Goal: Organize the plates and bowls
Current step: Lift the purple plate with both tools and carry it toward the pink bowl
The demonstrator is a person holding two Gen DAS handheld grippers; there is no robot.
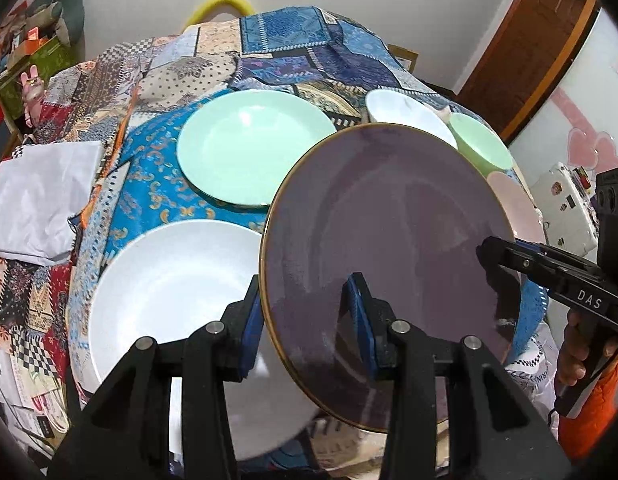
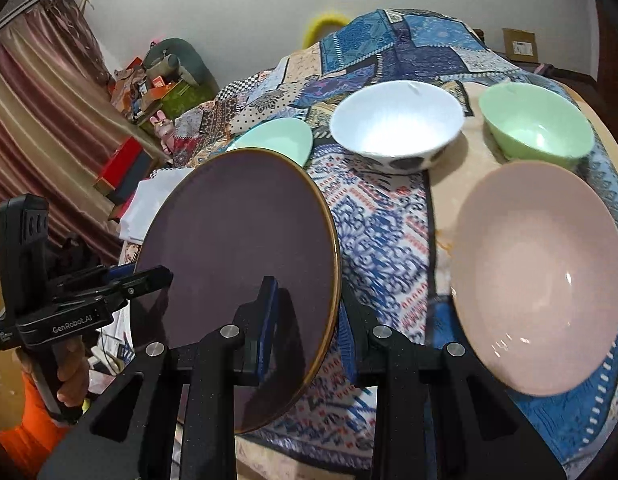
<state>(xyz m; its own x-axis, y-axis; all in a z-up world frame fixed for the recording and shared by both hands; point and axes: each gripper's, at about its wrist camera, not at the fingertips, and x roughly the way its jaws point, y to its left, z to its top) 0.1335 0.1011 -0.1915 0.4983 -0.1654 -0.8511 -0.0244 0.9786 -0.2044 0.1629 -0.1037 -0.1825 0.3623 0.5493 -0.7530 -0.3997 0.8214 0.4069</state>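
Note:
A dark purple plate with a gold rim [image 1: 389, 248] [image 2: 241, 256] is held tilted above the table. My left gripper [image 1: 307, 320] [image 2: 149, 276] is shut on its near-left rim. My right gripper [image 2: 309, 320] [image 1: 497, 252] is shut on its right rim. A white plate [image 1: 169, 292] and a mint plate [image 1: 249, 144] [image 2: 277, 140] lie to the left. A white bowl [image 2: 397, 120] [image 1: 405, 116], a green bowl [image 2: 537, 124] [image 1: 485, 144] and a pink bowl [image 2: 541, 276] [image 1: 517, 208] stand to the right.
The table has a patchwork cloth [image 1: 157, 184] [image 2: 381, 232]. A folded white cloth [image 1: 41, 200] lies at the table's left edge. Cluttered boxes [image 2: 149, 88] and a curtain [image 2: 41, 120] stand beyond the left side. A wooden door [image 1: 529, 52] is at the far right.

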